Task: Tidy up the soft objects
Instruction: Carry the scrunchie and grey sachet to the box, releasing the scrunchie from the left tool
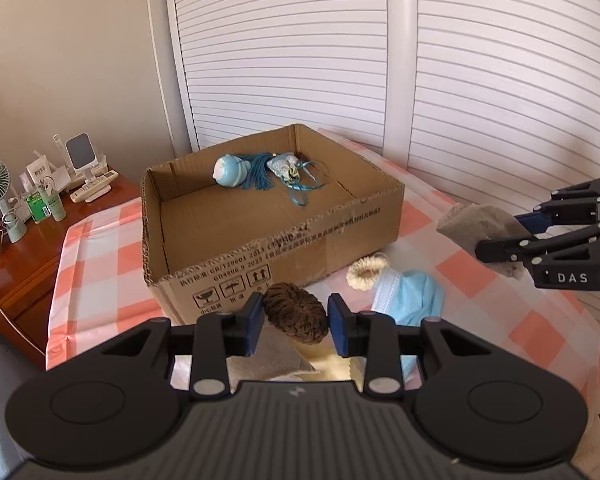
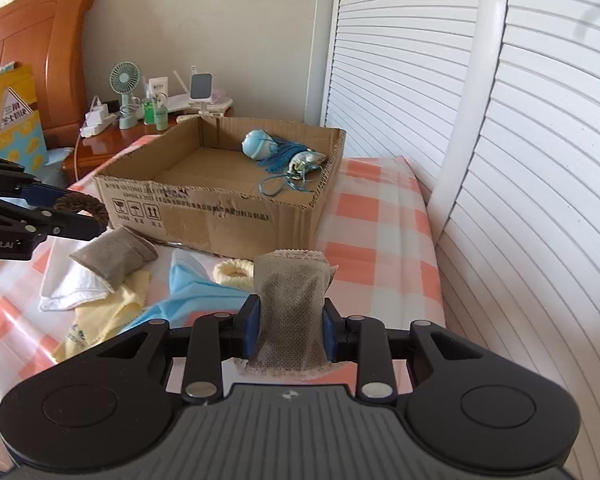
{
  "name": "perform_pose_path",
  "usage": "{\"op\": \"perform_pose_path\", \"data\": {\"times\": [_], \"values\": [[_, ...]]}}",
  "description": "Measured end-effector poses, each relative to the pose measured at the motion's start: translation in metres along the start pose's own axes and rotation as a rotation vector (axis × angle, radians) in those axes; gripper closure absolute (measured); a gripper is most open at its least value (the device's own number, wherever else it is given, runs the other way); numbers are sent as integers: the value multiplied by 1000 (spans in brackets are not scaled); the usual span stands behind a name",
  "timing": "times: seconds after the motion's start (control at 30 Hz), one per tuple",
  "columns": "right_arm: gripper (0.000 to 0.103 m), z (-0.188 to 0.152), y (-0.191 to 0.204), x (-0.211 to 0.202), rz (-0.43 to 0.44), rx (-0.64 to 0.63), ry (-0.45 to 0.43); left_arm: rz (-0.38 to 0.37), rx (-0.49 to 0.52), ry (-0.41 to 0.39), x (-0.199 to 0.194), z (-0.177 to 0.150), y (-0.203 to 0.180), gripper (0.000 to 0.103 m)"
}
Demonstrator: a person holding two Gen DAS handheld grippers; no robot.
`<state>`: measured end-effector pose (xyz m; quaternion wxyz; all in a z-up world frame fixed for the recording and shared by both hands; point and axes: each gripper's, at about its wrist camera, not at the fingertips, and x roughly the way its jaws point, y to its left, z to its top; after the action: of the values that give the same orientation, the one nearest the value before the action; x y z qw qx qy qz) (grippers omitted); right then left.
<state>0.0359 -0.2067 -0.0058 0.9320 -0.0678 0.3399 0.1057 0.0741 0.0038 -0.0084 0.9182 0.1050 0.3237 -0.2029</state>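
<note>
My left gripper [image 1: 296, 320] is shut on a brown scrunchie [image 1: 296, 314], held just in front of the cardboard box [image 1: 284, 240]; it also shows in the right wrist view [image 2: 80, 204]. My right gripper [image 2: 288, 326] is shut on a grey mesh sachet [image 2: 290, 312], held above the bed to the right of the box; the sachet also shows in the left wrist view [image 1: 480, 226]. Inside the box lie a blue round toy with tassel [image 1: 232, 172] and a small patterned pouch [image 1: 286, 166]. A cream scrunchie [image 1: 366, 272], blue face mask [image 1: 410, 296] and second grey sachet [image 2: 114, 258] lie on the bed.
The bed has a pink and white checked cover [image 2: 380, 248]. White and yellow cloths [image 2: 100, 300] lie at the left. A wooden nightstand [image 1: 28, 248] with a fan, bottles and chargers stands beyond the box. White louvred doors [image 1: 480, 80] stand behind and right.
</note>
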Motion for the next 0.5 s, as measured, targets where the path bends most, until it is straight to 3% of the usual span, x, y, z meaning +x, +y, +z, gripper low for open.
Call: {"op": "perform_pose_path", "data": {"times": [0.27, 0.5], "values": [[68, 24, -2, -1, 53, -24, -27, -1, -19, -29, 3, 27, 16, 70], [68, 48, 0, 6, 63, -44, -57, 23, -20, -42, 34, 69, 43, 70]]}}
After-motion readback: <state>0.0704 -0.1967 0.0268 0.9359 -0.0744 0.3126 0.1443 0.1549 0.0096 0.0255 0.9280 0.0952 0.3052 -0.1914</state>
